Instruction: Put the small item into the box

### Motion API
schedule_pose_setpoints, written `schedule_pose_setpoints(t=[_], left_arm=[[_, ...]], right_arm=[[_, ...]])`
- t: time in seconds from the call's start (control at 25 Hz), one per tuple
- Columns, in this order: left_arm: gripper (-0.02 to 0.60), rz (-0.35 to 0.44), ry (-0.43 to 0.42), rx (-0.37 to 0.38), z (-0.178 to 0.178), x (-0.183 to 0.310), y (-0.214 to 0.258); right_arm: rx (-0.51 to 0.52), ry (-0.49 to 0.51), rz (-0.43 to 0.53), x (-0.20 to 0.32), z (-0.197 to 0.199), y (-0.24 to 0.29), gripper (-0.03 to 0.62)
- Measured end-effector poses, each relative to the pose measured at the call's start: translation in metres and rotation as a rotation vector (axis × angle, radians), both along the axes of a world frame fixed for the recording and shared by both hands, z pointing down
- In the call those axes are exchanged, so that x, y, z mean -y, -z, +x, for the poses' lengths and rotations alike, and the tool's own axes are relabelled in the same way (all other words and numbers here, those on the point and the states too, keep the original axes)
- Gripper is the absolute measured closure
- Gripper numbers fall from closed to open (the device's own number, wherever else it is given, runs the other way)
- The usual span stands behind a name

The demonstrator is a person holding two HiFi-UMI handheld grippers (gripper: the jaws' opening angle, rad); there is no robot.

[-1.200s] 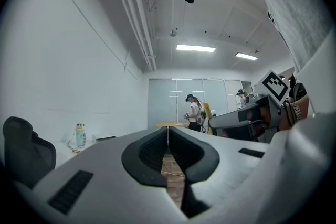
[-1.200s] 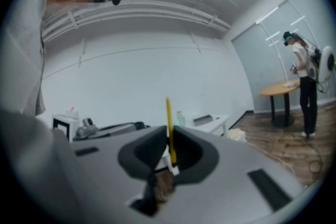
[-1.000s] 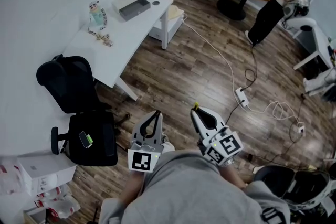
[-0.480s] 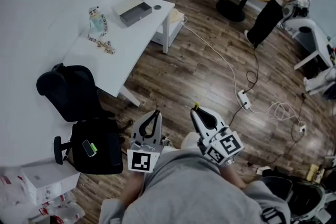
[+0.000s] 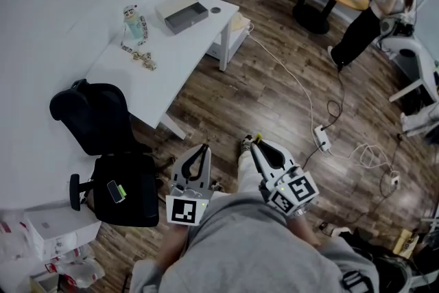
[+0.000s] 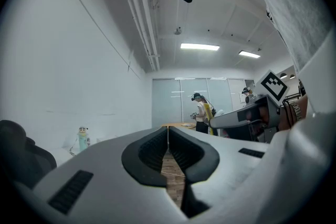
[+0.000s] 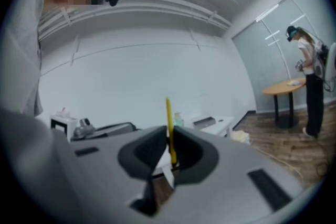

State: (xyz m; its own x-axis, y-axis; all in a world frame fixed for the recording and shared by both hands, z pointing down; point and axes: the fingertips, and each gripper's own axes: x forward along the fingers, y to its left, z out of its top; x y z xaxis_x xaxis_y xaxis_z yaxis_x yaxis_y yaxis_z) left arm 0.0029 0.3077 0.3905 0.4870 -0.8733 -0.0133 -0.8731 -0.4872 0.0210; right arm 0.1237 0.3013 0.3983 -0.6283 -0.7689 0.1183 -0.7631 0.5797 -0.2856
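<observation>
Yellow stick (image 7: 168, 118) is pinched in the jaws of the right gripper (image 7: 169, 140). The left gripper (image 6: 168, 135) has its jaws together, holding nothing.

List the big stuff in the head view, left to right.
black office chair → left claw → right claw, shut on a thin yellow item → standing person

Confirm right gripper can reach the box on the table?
Probably not yet. The right gripper, jaws shut on a yellow stick, is well short: a stretch of wood floor separates it from the white table holding the box. Nothing blocks the way.
</observation>
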Motion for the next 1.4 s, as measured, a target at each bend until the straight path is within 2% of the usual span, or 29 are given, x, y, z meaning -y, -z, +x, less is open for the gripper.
schedule_pose_setpoints(t=[0.56, 0.88, 1.4], left_arm=[[0.543, -0.012, 0.084, 0.006, 0.005, 0.085, -0.003], [0.543, -0.022, 0.107, 0.020, 0.024, 0.140, -0.001], [0.543, -0.053, 0.191, 0.030, 0.060, 0.213, 0.006]], right_arm=[[-0.001, 0.087, -0.001, 0.103, 0.005, 0.000, 0.534], [0.007, 0.132, -0.008, 0.163, 0.017, 0.003, 0.534], [0.030, 0.219, -0.025, 0.246, 0.050, 0.006, 0.534]])
